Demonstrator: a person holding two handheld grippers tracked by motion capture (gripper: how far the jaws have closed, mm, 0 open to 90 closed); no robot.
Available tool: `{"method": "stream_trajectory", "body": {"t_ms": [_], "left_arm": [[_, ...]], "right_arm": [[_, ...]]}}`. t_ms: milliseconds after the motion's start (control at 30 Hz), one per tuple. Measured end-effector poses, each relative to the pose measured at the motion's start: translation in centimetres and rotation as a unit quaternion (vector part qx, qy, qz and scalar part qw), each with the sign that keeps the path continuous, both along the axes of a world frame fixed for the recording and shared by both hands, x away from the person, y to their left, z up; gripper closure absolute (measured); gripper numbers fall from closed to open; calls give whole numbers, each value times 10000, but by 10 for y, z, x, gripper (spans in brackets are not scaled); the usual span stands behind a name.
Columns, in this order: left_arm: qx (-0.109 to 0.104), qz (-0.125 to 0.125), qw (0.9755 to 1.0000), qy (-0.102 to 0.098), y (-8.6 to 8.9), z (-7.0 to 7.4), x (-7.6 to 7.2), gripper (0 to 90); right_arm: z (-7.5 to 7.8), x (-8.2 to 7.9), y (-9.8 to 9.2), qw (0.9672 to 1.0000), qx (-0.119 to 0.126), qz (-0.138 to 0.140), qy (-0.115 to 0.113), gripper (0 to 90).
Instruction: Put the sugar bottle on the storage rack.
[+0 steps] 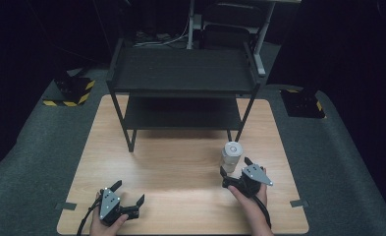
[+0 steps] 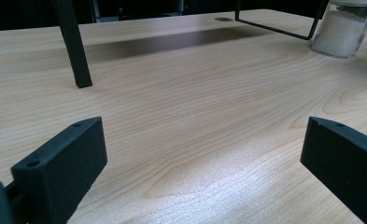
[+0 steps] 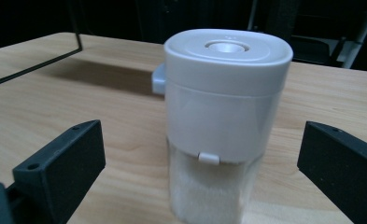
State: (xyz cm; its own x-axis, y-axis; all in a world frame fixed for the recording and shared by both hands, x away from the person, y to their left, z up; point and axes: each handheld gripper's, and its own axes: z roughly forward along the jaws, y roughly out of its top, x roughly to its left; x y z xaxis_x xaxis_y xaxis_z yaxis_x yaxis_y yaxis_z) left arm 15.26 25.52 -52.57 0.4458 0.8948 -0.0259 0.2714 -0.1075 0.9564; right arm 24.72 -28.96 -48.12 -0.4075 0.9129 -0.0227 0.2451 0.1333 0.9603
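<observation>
My right gripper (image 1: 234,168) sits wide open around the canister (image 3: 225,126), near the bench's right edge. It looks rigid, slick and bottom-heavy with white powder, so I'd grip the clear lower body. Left gripper (image 1: 130,192) is wide open, empty.

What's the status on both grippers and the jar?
Left gripper open, low over bare table near the front edge. Right gripper open, jaws either side of the white-lidded jar, not closed on it. Jar upright, in front of the black shelf rack; nothing between.

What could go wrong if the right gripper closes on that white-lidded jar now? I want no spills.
1. The jar is tall and narrow; an off-centre squeeze by the open right gripper may tip it.
2. Jaws closing on the smooth lid rather than the clear body might slip.
</observation>
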Motion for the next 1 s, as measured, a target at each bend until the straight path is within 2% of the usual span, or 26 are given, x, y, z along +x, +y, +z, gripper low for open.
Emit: {"method": "stream_trajectory", "body": {"t_ms": [233,267,333,433,467,667,833,900,1000], "left_arm": [[-16,-10,10000,-17,1,-1,0,7],[-16,-10,10000,-17,1,-1,0,7],[-22,-12,10000,-13,1,-1,0,7],[-20,-13,10000,-8,1,-1,0,7],[-25,-12,10000,-5,1,-1,0,7],[4,-64,10000,-22,2,-1,0,7],[2,-54,10000,-9,1,0,1,7],[4,-54,10000,-12,1,0,0,7],[1,-54,10000,-16,1,0,0,7]], "right_arm": [[-15,10,20,9988,-16,-453,-204,177],[-15,10,20,9988,-16,-453,-204,177],[-21,13,24,9983,-17,-512,-295,243],[-25,13,26,9977,74,-579,-345,269],[-27,14,26,9976,191,-575,-343,296],[-29,11,33,9964,226,-722,-387,307],[-19,11,32,9974,184,-648,-271,313],[-15,9,33,9976,104,-616,-314,313],[-12,5,34,9975,160,-572,-381,313]]}}
